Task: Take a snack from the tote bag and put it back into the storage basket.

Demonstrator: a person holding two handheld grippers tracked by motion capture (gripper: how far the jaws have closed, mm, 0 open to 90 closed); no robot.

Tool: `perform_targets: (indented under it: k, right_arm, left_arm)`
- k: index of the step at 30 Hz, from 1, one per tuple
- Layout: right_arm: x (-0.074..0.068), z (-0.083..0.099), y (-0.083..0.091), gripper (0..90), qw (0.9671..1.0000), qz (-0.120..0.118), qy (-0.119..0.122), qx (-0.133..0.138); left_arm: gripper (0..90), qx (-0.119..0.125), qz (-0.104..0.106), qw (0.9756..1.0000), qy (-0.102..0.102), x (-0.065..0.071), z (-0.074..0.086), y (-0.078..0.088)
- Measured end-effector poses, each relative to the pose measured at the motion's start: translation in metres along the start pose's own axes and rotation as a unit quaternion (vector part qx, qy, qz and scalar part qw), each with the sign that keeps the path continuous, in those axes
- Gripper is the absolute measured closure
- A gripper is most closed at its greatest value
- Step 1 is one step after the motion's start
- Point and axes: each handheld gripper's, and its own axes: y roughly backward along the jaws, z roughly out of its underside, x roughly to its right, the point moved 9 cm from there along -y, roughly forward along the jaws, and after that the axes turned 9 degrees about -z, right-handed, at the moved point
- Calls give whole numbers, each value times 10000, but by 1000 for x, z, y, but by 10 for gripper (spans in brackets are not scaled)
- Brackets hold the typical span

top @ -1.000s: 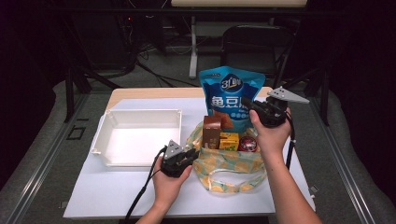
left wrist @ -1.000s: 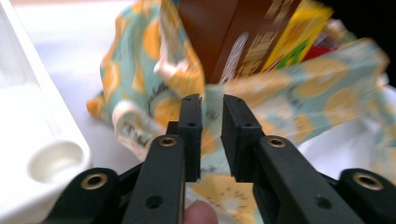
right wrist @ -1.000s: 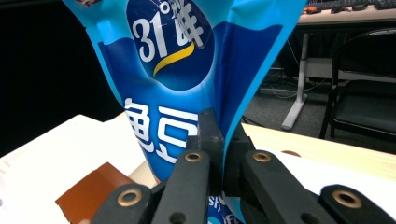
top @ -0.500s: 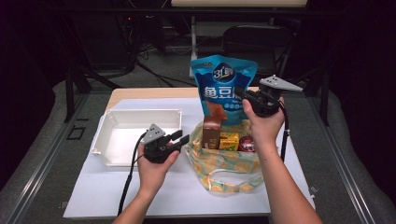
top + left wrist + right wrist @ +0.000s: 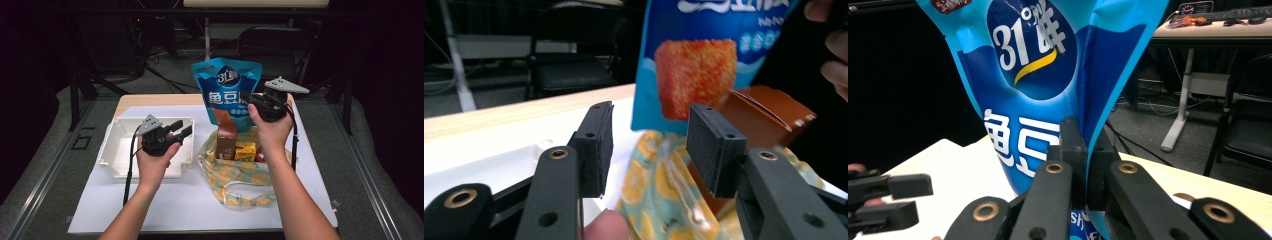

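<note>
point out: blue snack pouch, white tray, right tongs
blue snack pouch [image 5: 227,80], high view, its round logo.
white tray [image 5: 114,161], high view, near rim.
right tongs [image 5: 1084,150], right gripper view, jaw tips clamped on the pouch's edge.

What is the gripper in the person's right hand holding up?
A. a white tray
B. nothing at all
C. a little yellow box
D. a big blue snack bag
D: the right gripper has its jaws pinched shut on the side of the blue snack bag, which hangs in the air above the yellow-patterned bag.
</note>
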Motion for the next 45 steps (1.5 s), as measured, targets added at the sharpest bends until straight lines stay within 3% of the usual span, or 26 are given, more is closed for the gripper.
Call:
perform_targets:
  k: [7, 10, 13, 20, 36, 45]
  right_arm:
    - [-5, 3, -10, 900, 10000, -46, 54, -67]
    - [-7, 2, -14, 900, 10000, -59, 39, -57]
    - [-9, 2, -17, 900, 10000, -82, 23, -26]
    - [-15, 0, -23, 900, 9999, -145, 64, -48]
    - [-28, 0, -34, 900, 9994, -314, 95, -97]
    - [-36, 1, -41, 900, 9988, -437, 159, -139]
  left_arm:
    - [523, 90, 94, 9999, 29, -1, -15, -3]
    - [455, 41, 83, 10000, 18, -2, -20, -6]
    - [452, 54, 88, 9999, 16, -2, -23, -9]
    - [453, 140, 4, 9999, 80, -4, -33, -16]
    - [410, 222, -92, 9997, 4, -2, -55, -30]
    - [419, 407, -141, 9991, -9, 3, -66, -31]
